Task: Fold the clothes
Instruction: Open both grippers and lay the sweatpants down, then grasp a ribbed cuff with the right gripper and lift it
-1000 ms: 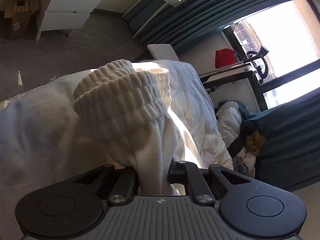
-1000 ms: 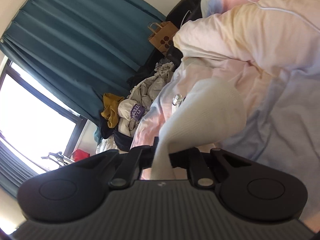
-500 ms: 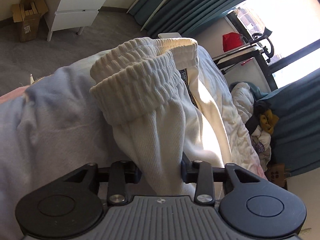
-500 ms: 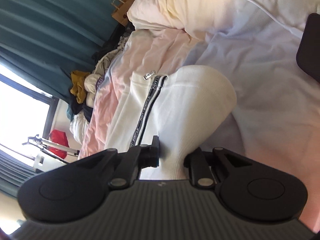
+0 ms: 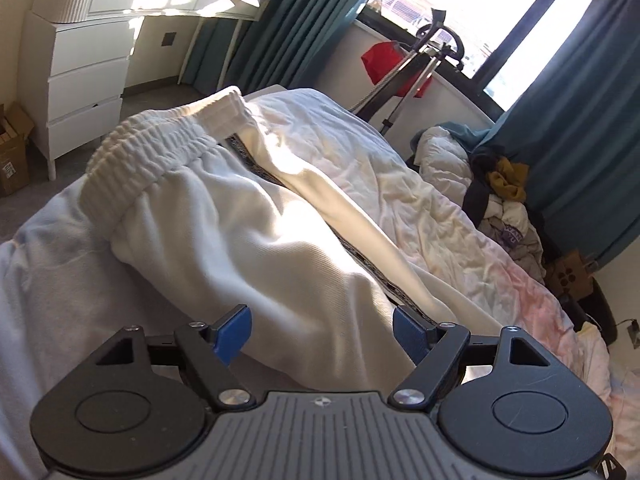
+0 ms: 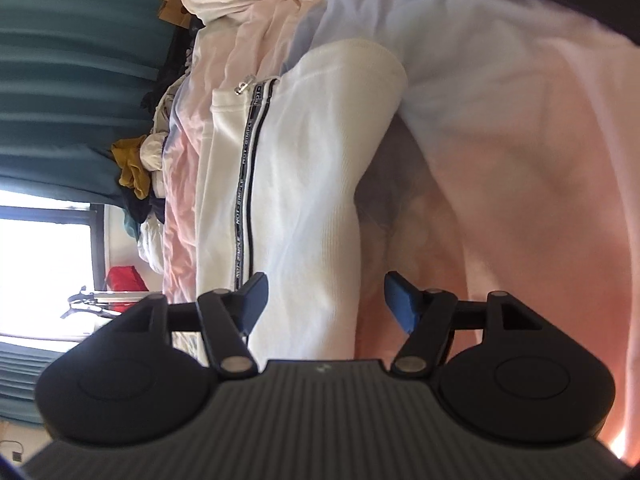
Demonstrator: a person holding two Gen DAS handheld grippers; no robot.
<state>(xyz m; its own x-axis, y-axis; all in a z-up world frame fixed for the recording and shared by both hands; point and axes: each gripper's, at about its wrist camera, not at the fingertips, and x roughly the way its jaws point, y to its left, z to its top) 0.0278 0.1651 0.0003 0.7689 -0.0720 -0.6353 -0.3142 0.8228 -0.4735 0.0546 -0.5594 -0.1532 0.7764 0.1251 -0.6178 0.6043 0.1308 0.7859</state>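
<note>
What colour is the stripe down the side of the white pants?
Black with small white lettering, on the stripe of the pants; clearest in the right wrist view.

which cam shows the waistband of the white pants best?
Left wrist. The gathered waistband of the white pants is in full view there, lying on the bed. The right wrist view shows only a pant leg, its lettered side stripe and zipper pull; no waistband.

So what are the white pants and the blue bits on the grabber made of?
The white pants look like soft, thick knit cloth, probably cotton fleece: matte, fine ribbing shows, and the waistband is gathered like elastic. A woven-looking printed tape runs down the side. The blue pads look like matte rubber or soft plastic; which one is hard to tell.
</note>
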